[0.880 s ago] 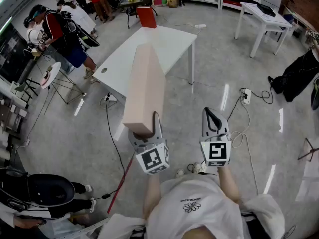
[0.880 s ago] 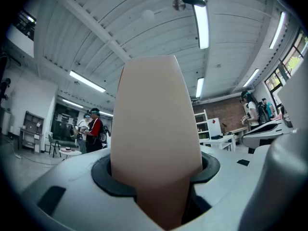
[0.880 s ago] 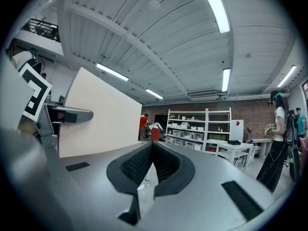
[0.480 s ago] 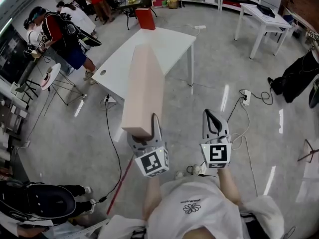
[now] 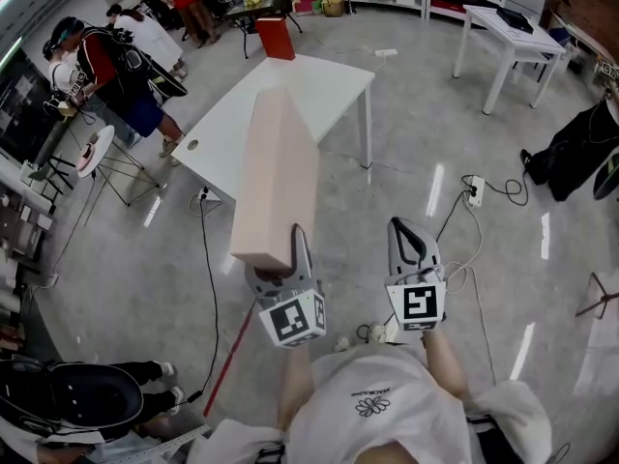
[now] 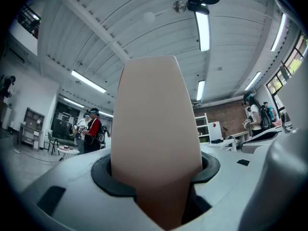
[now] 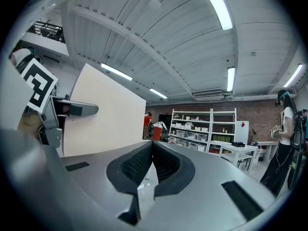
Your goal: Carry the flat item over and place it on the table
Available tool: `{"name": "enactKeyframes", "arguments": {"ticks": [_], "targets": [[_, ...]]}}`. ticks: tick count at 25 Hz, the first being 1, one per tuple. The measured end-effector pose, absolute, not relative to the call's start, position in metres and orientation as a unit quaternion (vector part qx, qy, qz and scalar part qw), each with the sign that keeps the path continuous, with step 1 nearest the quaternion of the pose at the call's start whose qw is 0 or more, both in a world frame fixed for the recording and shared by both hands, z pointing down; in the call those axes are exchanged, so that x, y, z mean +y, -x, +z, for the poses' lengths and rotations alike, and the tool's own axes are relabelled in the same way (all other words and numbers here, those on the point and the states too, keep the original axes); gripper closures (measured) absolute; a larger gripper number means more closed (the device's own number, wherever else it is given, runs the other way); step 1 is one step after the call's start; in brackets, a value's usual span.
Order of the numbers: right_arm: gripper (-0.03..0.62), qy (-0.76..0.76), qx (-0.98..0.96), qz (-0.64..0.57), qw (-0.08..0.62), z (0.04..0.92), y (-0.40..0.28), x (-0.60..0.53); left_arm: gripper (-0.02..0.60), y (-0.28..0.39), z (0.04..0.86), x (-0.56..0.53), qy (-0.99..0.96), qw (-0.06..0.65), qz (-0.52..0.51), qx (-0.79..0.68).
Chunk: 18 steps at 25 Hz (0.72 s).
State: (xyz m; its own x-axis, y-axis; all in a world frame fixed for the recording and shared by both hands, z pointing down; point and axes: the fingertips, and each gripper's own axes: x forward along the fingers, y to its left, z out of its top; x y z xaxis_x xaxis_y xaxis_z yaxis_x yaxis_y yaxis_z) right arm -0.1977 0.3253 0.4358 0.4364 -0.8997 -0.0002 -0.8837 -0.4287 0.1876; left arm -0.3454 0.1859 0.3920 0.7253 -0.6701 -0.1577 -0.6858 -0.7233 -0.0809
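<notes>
Left gripper (image 5: 280, 264) stays clamped on pink board (image 5: 278, 172); right gripper (image 5: 410, 237) closed, empty. Table (image 5: 334, 80) at 12 o'clock creeps nearer; carry continues.

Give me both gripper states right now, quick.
Left gripper: closed on the flat pink board.
Right gripper: closed, holding nothing.

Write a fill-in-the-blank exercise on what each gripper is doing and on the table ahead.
1. The left gripper is shut on the flat board, while the right gripper holds ___.
2. The right gripper's jaws are ___.
3. The object at the far end of the white table is coloured ___.

Missing words: nothing; shut; red.
</notes>
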Motion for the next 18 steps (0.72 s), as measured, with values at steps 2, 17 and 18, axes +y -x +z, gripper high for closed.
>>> {"name": "enactKeyframes", "arguments": {"ticks": [2, 17, 18], "targets": [[0.582, -0.841, -0.531, -0.057, 0.085, 0.439, 0.188, 0.327, 0.291, 0.337, 0.396, 0.189, 0.926, 0.071, 0.058, 0.366], [0.582, -0.832, -0.544, -0.076, 0.081, 0.457, 0.142, 0.331, 0.291, 0.304, 0.399, 0.183, 0.916, 0.045, 0.098, 0.386], [0.582, -0.832, -0.543, -0.078, 0.084, 0.461, 0.135, 0.328, 0.291, 0.298, 0.400, 0.180, 0.916, 0.047, 0.102, 0.385]]}}
